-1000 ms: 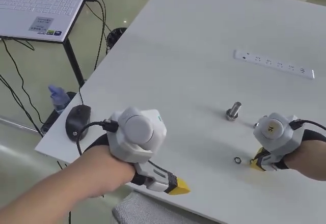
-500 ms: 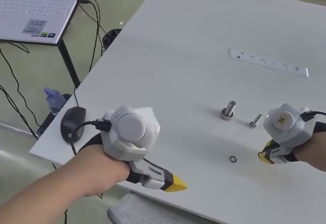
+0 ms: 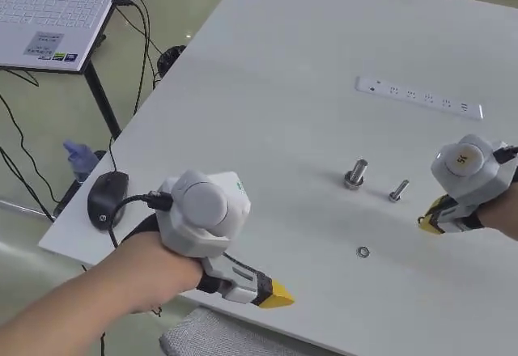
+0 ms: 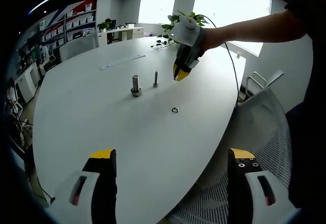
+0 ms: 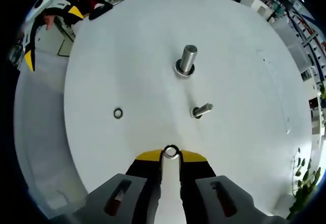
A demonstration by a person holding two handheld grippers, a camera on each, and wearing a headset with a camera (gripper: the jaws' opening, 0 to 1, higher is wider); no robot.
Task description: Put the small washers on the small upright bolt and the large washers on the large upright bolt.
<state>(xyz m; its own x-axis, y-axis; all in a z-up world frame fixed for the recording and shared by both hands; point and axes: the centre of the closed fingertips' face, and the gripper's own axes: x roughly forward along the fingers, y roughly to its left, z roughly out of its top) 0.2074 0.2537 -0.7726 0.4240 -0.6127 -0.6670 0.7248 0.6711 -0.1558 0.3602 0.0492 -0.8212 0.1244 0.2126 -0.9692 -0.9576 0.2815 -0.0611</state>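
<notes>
Head view: the large bolt point(image 3: 354, 174) stands upright on the white table point(image 3: 267, 113), with the small bolt point(image 3: 397, 190) just to its right and a loose washer point(image 3: 363, 252) on the near side of it

Left gripper view: left gripper point(image 4: 171, 155) jaws are wide apart, well short of the large bolt

Right gripper view: right gripper point(image 5: 170, 156) is pinched on a second washer point(image 5: 170, 151), near the large bolt with the small bolt in between

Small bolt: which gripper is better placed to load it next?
Likely right: right gripper holds a washer in its fingers near the small bolt; left gripper open, empty, at the table edge.
</notes>
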